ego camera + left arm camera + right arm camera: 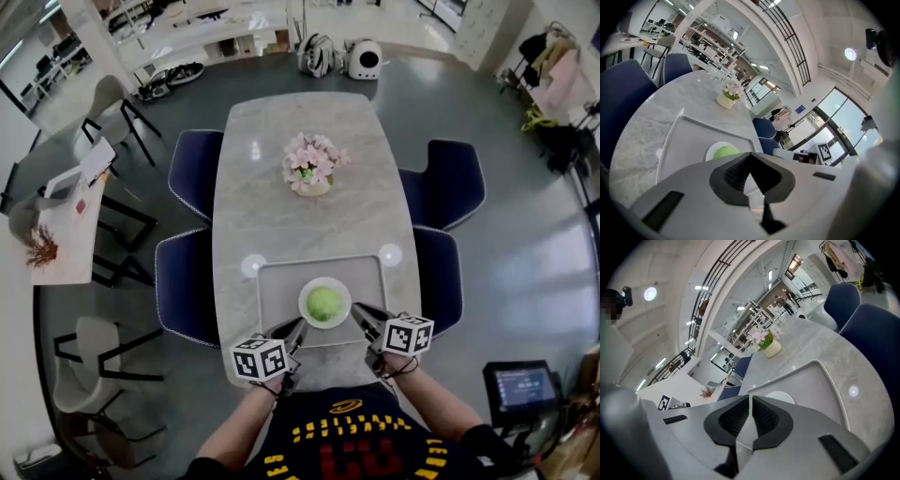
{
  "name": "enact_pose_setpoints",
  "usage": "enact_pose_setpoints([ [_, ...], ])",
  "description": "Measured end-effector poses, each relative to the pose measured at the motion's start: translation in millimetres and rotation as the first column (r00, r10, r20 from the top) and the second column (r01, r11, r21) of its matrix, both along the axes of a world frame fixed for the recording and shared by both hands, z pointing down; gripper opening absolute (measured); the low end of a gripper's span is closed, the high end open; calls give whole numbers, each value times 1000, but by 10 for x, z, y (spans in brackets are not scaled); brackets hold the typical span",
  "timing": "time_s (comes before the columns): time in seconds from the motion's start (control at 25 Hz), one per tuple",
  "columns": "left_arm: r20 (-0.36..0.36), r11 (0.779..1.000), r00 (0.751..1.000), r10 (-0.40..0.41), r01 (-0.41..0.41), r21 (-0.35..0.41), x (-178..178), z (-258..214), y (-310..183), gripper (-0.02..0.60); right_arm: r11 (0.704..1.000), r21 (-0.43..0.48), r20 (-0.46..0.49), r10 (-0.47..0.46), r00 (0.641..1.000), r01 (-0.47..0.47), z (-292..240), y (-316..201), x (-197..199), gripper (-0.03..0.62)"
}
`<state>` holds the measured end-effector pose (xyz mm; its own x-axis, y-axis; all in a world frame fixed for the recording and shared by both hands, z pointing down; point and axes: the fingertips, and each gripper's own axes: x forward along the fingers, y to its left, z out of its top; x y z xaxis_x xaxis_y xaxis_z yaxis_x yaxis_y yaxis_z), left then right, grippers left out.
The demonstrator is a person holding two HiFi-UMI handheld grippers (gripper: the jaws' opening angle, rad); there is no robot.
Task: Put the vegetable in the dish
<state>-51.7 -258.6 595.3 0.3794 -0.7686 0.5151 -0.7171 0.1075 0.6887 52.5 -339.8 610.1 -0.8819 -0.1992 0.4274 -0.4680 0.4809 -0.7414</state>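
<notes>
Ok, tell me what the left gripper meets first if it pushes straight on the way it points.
Most likely the near rim of the white dish, then the green vegetable in it. The left gripper, jaws together, aims at it over the tray; its height is unclear.

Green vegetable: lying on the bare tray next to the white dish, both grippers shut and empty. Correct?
No. The green vegetable lies in the white dish, not beside it; the dish sits on the tray. The head view shows this. The left gripper and right gripper are shut and empty.

Green vegetable [323, 304], white dish [304, 303]
</notes>
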Motion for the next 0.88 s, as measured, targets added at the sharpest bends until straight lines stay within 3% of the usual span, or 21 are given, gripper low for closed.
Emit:
enact_pose_setpoints([
  [0.04,2,1000,1000,9,-9,23,64,-110,9,0,1000,11,36,-8,999,8,-144,44,-44,5],
  [0.24,-4,981,997,77,-75,178,458,-681,30,0,991,118,132,-76,988,61,-781,274,-203,5],
  [0.4,85,944,991,107,-128,305,525,-1193,-36,0,967,240,171,-125,977,82,-1291,383,-302,5],
  [0.68,86,903,993,77,-106,417,569,-1672,16,0,931,364,206,-113,972,30,-1764,496,-237,5],
  [0.88,111,894,990,85,-125,430,597,-1758,8,0,905,426,230,-100,968,-7,-1984,487,-220,5],
])
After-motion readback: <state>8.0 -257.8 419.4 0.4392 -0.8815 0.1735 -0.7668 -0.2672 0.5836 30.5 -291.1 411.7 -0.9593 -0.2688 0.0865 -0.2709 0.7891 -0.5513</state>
